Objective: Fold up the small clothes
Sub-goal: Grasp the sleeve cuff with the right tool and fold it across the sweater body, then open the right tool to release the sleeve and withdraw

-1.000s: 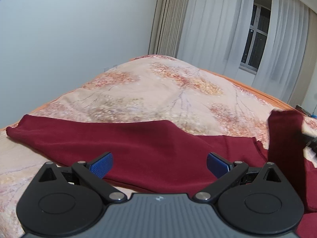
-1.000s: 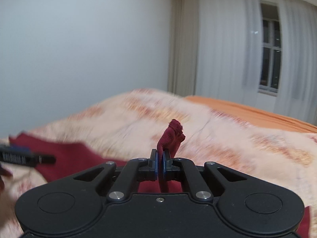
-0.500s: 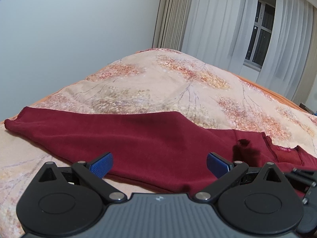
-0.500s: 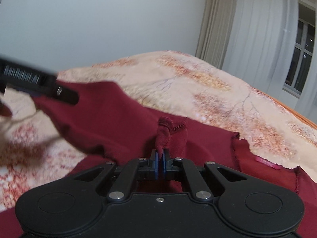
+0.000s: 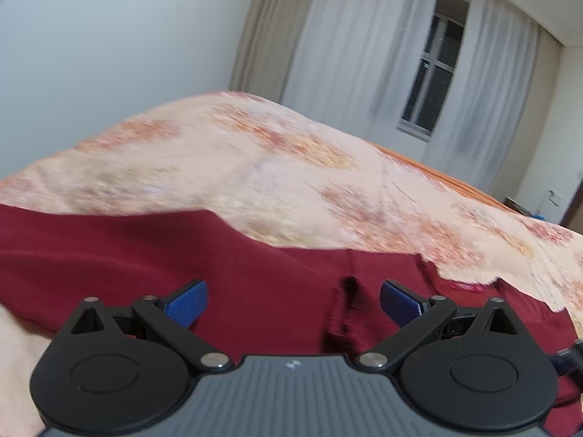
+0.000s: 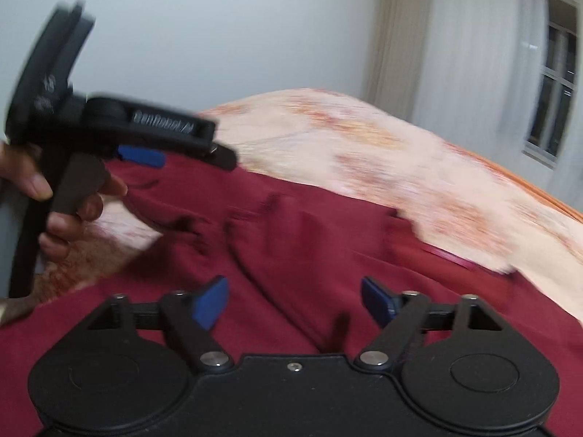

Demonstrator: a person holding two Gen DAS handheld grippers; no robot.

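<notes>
Right gripper (image 6: 294, 300) hangs low and tilted downward, its jaws having just sprung apart, blue pads (image 6: 211, 302) wide with nothing pinched between them. Left gripper (image 5: 293, 304) tilts downward too, jaws spread, gripping nothing. The left hand (image 6: 54, 196) curls fingers round its handle and trigger.

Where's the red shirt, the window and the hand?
red shirt (image 6: 309, 240): right wrist view, on its rumpled middle.
window (image 5: 433, 73): left wrist view, on the glass.
hand (image 6: 69, 215): right wrist view, on the curled fingers.
</notes>
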